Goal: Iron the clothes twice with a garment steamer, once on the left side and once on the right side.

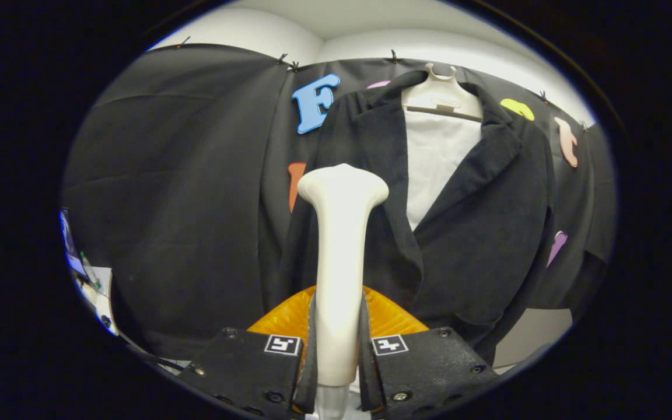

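A cream garment steamer (340, 245) stands upright between my fingers, its flared head level with the jacket's left panel. My gripper (337, 344) is shut on the steamer's handle, both fingers pressing its sides. Beyond it hangs a black jacket (487, 221) on a white hanger (442, 96), open at the front over a white shirt (436, 163). The steamer head sits in front of the jacket's left lapel (388, 192); whether it touches the cloth I cannot tell.
An orange ribbed object (388, 318) lies just behind my fingers, below the jacket hem. Black cloth (184, 204) forms the booth wall behind and to the left. Some small clutter (88, 274) sits low beside the wall on the left.
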